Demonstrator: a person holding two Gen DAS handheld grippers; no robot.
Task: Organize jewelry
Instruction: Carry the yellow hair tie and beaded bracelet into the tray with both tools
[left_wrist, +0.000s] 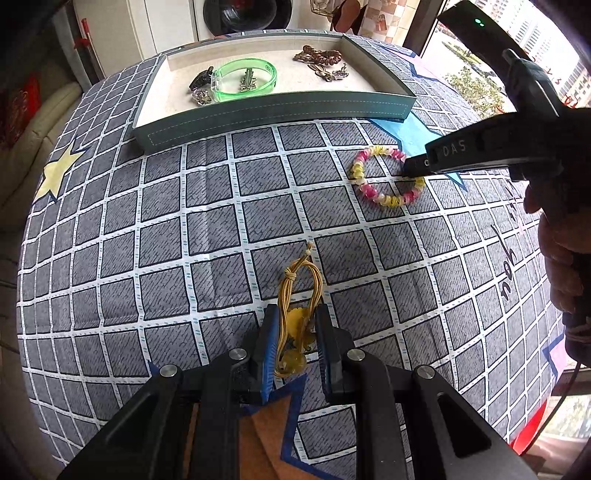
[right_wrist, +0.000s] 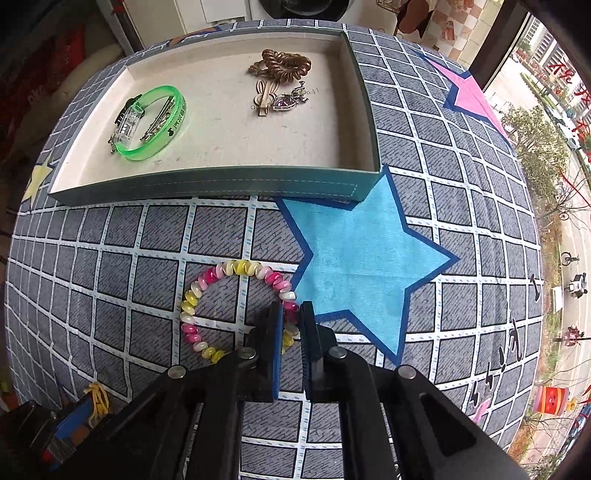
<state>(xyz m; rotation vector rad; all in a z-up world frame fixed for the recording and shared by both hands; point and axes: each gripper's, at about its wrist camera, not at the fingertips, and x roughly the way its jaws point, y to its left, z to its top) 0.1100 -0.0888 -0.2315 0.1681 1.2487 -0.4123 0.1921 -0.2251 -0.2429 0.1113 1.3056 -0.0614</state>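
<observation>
A pink, yellow and white bead bracelet (right_wrist: 207, 314) lies on the checked cloth, and my right gripper (right_wrist: 291, 314) is shut on its right side, beads pinched between the blue pads. The same bracelet (left_wrist: 373, 184) shows in the left wrist view with the right gripper (left_wrist: 410, 170) on its rim. My left gripper (left_wrist: 295, 325) is shut on a yellow cord pendant (left_wrist: 299, 291) whose loop trails forward on the cloth. A shallow grey tray (right_wrist: 221, 184) stands behind, holding a green bangle (right_wrist: 155, 122), a brown coil hair tie (right_wrist: 284, 62) and small clips.
The tray (left_wrist: 273, 110) sits at the far side of the cloth-covered table. A blue star patch (right_wrist: 369, 266) lies just right of the bracelet. A person's hand (left_wrist: 561, 251) holds the right gripper. A window runs along the right edge.
</observation>
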